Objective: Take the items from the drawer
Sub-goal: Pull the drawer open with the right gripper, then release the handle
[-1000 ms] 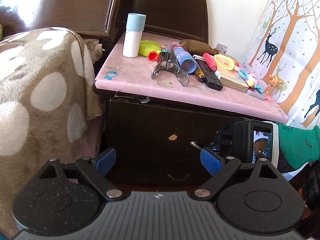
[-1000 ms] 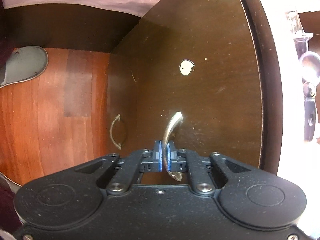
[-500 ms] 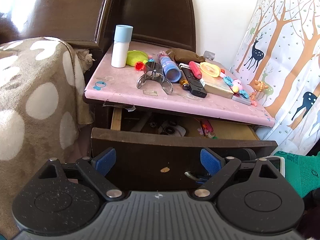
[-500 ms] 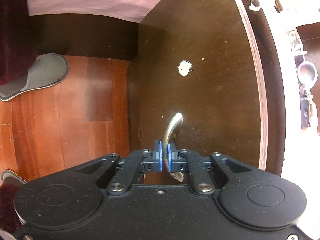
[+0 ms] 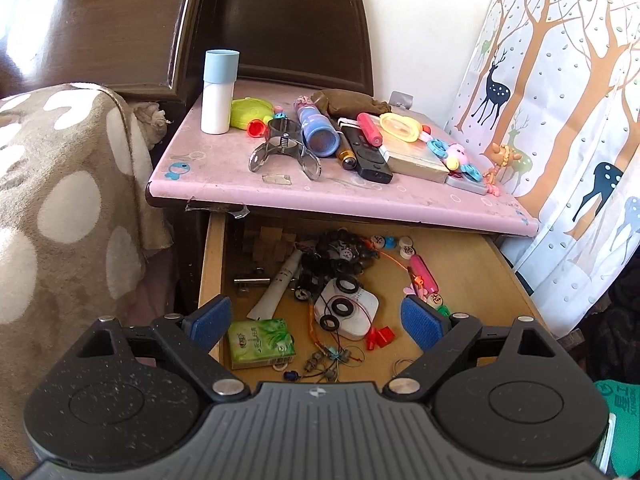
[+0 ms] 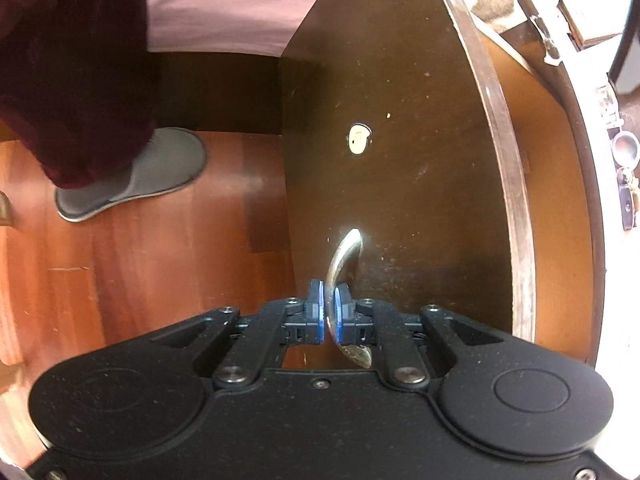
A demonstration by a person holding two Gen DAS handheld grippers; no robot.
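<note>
While right gripper (image 6: 329,312) clamps the handle (image 6: 344,254), drawer (image 5: 472,264) seems fully open.

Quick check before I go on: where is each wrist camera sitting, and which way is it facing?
Left wrist: above the open drawer, looking down past the open left gripper at its clutter and the nightstand top.
Right wrist: close to the drawer front, facing it; right gripper clamps the handle; slippered foot shows.
Shared: the drawer.
</note>
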